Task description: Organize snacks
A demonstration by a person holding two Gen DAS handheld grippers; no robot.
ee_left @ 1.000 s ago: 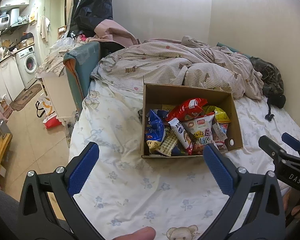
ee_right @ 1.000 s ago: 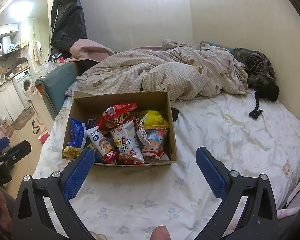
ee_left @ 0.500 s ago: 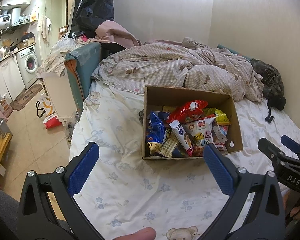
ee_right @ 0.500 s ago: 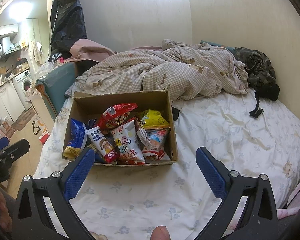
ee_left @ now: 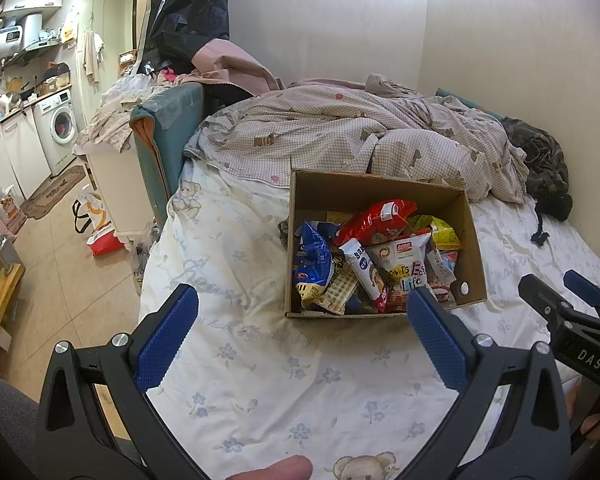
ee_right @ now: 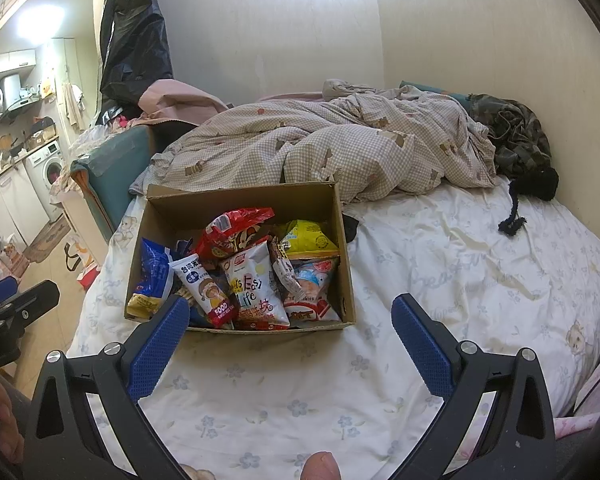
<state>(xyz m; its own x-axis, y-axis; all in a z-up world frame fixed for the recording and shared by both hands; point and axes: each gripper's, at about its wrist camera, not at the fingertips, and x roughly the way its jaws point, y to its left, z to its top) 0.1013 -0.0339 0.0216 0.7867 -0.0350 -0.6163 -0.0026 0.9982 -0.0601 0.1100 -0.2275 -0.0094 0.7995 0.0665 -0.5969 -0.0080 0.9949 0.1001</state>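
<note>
Snacks in bright crinkly packets (ee_right: pixel 244 276) lie heaped inside the open brown cardboard box (ee_left: pixel 473 236), which stands on the pale flower-print bed sheet (ee_left: pixel 284 380) in front of the rumpled checked quilt (ee_right: pixel 320 148). Across the last second we see almost no change: the box sits a shade lower and nearer in both views, so we judge both grippers are drifting slowly toward it, and no packet has shifted. That fits either a pile waiting to be sorted or one already gathered in. Our left gripper (ee_left: pixel 300 330) hangs above the sheet, jaws spread wide and empty, the box ahead and to the right of its gap. Our right gripper (ee_right: pixel 290 340) also has its jaws spread and empty, the box's near wall just beyond them, toward the left one.
</note>
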